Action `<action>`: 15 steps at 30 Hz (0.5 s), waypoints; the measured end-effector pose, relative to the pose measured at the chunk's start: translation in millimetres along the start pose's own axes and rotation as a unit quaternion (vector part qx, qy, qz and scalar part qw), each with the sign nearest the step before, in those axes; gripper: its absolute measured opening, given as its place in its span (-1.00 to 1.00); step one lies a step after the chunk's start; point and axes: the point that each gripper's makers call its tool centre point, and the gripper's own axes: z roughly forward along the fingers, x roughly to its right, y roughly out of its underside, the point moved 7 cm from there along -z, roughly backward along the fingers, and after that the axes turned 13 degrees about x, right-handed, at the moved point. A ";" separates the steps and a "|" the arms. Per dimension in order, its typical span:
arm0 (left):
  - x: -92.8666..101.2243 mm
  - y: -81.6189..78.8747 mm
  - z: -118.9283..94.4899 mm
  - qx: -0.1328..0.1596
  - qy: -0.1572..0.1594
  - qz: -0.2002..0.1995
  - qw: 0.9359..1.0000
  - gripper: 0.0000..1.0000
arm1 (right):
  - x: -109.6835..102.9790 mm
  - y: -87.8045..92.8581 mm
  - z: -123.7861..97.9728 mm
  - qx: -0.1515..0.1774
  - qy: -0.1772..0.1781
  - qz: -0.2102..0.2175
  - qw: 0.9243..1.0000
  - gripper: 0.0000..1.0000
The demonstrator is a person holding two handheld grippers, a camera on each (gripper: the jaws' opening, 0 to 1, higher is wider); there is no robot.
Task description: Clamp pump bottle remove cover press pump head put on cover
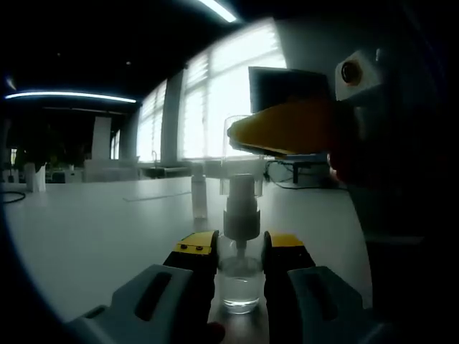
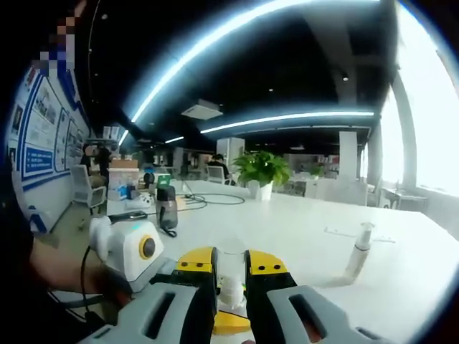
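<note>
A clear pump bottle (image 1: 240,287) stands on the white table (image 1: 93,236), and my left gripper (image 1: 240,245) is shut on its body. Its white pump head (image 1: 241,208) rises above the jaws. The transparent cover (image 1: 240,154) hangs over the top of the pump head, lowered partly around it. My right gripper (image 1: 287,129) comes in from the right and is shut on it. In the right gripper view, my right gripper (image 2: 231,262) holds the clear cover (image 2: 231,276) between its yellow-tipped jaws, with the left gripper (image 2: 228,319) just below.
A second small bottle (image 1: 199,197) stands farther back on the table, seen again as a slim bottle (image 2: 358,254). A dark stand (image 2: 166,208) with cables, a potted plant (image 2: 262,172) and chairs lie at the far side. A monitor (image 1: 287,86) sits by the windows.
</note>
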 end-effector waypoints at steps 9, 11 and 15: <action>-0.7 0.2 0.0 0.000 0.000 0.000 1.000 -0.68 | -0.9 8.9 -0.3 -0.017 0.001 -0.021 1.000 -0.79; -0.7 0.2 -0.2 0.000 0.000 0.001 1.000 -0.68 | -1.5 9.8 -0.2 -0.018 0.000 -0.024 1.000 -0.79; -0.8 0.1 -0.2 0.000 -0.001 0.000 1.000 -0.68 | -2.2 13.4 -0.1 -0.023 -0.003 -0.033 0.999 -0.79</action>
